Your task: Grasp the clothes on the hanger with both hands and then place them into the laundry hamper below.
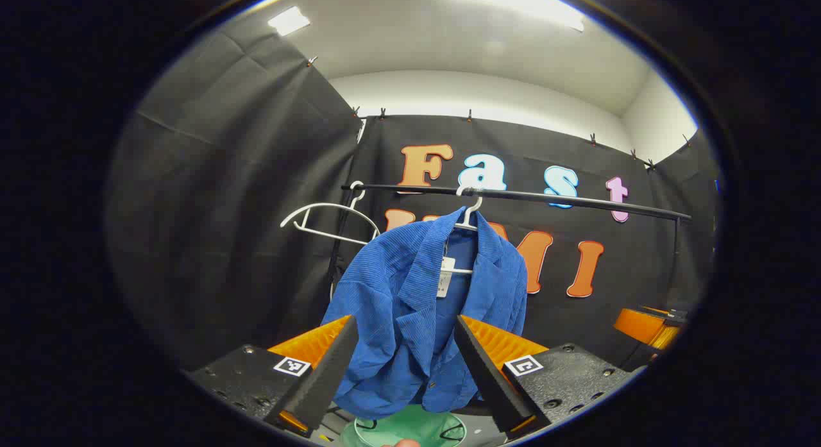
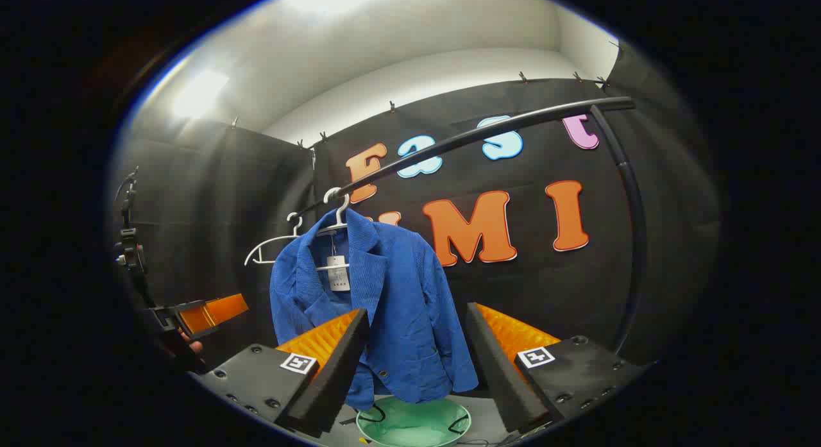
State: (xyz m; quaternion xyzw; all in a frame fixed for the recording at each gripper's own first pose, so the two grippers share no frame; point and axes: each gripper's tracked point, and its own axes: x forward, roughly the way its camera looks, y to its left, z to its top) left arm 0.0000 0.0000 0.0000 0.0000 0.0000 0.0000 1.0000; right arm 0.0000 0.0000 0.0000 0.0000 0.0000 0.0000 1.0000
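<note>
the blue jacket's [image 1: 417,312] hem hides the far rim of the green laundry hamper [image 1: 410,431]; the hamper's near part is cut off at the bottom edge.

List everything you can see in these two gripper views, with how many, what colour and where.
jacket: one, blue, hanging on a white hanger at the middle of the rail.
white hanger: one, white, hooked on the rail, carrying the jacket.
empty hanger: one, white, on the rail beside the jacket.
rail: one, black, running across in front of the booth wall.
laundry hamper: one, green, on the floor directly below the jacket.
left gripper: one, fingers open, in front of the jacket and apart from it.
right gripper: one, fingers open, in front of the jacket and apart from it.
</note>
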